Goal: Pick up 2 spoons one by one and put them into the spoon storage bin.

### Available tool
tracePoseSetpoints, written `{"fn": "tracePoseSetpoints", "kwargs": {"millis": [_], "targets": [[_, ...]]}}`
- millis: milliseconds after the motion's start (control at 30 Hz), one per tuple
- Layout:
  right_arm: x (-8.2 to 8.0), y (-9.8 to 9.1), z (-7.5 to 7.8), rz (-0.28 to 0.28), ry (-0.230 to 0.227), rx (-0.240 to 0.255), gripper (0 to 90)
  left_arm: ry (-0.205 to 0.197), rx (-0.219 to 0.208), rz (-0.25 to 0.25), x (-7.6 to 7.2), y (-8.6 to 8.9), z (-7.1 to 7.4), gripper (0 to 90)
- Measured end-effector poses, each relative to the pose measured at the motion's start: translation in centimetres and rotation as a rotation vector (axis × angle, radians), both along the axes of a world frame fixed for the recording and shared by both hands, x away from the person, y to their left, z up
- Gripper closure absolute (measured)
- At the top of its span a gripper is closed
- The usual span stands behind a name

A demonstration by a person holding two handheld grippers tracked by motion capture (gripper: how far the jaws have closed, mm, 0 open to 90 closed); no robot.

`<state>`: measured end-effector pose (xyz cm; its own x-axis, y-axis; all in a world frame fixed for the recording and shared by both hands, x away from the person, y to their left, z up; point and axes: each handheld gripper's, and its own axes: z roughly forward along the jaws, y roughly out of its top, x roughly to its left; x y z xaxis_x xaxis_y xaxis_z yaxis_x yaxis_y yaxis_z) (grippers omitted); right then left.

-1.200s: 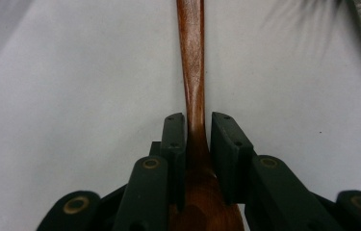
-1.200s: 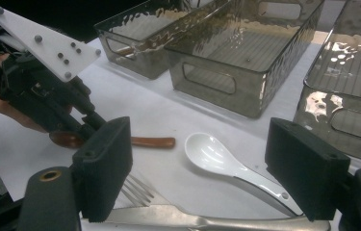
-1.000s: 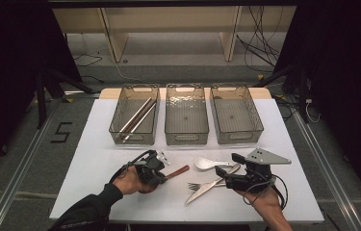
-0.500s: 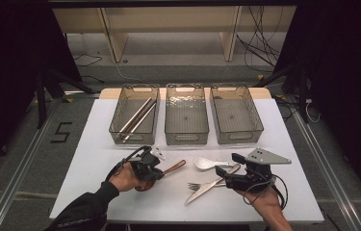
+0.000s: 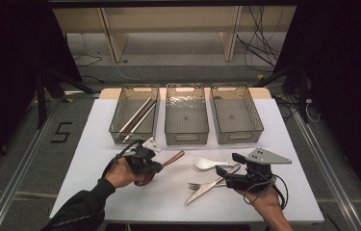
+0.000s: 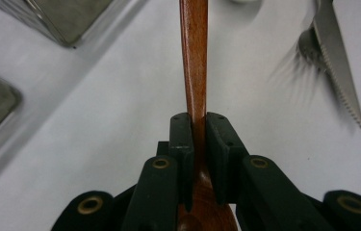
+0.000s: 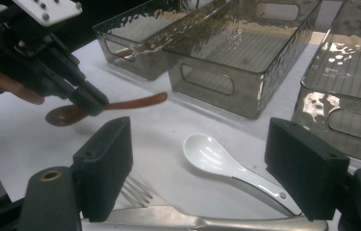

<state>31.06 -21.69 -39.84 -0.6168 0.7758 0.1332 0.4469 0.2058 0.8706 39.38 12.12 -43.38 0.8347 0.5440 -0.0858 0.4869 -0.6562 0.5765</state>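
Three clear bins sit in a row at the far side of the white table (image 5: 96, 144), and the action is on the near side. The left gripper (image 5: 155, 167) has its jaws clamped on the neck of a brown wooden spoon (image 5: 171, 159), pads pressing it from both sides. From the left gripper view you can see the handle running straight out between the two black jaws, with the bowl end tucked down under the gripper body. In the right gripper view the spoon looks lifted just off the tabletop, bowl hanging lower toward the person's hand and the handle tip poking out toward the bins, roughly level with a slight tilt. It's in front of the left bin (image 5: 135, 115), which already has two long metal pieces lying in it; the middle bin (image 5: 186, 115) and right bin (image 5: 236, 115) look like they have nothing big inside. The right gripper (image 5: 226, 168) is wide open, jaws well apart, gripping nothing, hovering low over the cutlery pile. Between its jaws in its own view you get a white ceramic spoon (image 7: 216, 159) lying flat, plus a metal fork (image 7: 139, 195) just below it. A serrated knife (image 5: 212, 185) lies diagonally beside the fork, touching or overlapping it, can't quite tell which.
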Motion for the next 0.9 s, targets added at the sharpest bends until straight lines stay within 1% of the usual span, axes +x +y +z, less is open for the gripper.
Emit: {"fn": "tracePoseSetpoints", "kwargs": {"millis": [67, 133, 200, 267, 367, 433, 533, 633, 667, 800, 900], "targets": [[0.0, 0.0, 0.0, -0.001, 0.001, 0.0, 26.0, 0.0, -0.042, 0.018, 0.0, 0.1, 0.4, 81.0], [0.0, 0.0, 0.0, -0.001, 0.001, -0.002, 26.0, -0.002, -0.06, 0.022, 0.1, 0.2, 0.8, 81.0], [0.0, 0.0, 0.0, -0.001, 0.003, -0.001, 26.0, -0.008, -0.066, 0.018, 0.3, 0.3, 1.3, 81.0], [0.0, 0.1, -0.1, 0.0, 0.005, -0.001, 26.0, -0.021, -0.062, 0.019, 0.5, 0.4, 1.7, 81.0], [0.0, 0.1, 0.0, 0.001, 0.005, -0.001, 26.0, -0.03, -0.085, 0.034, 1.1, 0.4, 2.4, 81.1], [0.0, 0.1, 0.0, 0.001, 0.005, 0.0, 26.0, -0.046, -0.096, 0.043, 1.5, 0.3, 3.0, 81.0], [0.0, 0.1, -0.1, 0.001, 0.006, 0.0, 26.0, -0.063, -0.135, 0.064, 2.3, 0.2, 4.0, 81.0], [0.0, 0.1, -0.1, 0.001, 0.005, 0.001, 26.0, -0.08, -0.167, 0.083, 3.1, 0.2, 4.7, 81.0], [0.0, 0.0, -0.1, 0.002, 0.003, 0.0, 26.0, -0.082, -0.171, 0.087, 3.3, 0.3, 4.9, 81.0], [0.0, 0.0, -0.1, 0.003, 0.0, 0.002, 26.0, -0.095, -0.188, 0.103, 4.1, 0.2, 5.4, 81.0], [0.0, -0.1, -0.1, 0.004, 0.0, 0.002, 26.0, -0.096, -0.199, 0.113, 4.7, 0.1, 5.5, 81.0]]}}
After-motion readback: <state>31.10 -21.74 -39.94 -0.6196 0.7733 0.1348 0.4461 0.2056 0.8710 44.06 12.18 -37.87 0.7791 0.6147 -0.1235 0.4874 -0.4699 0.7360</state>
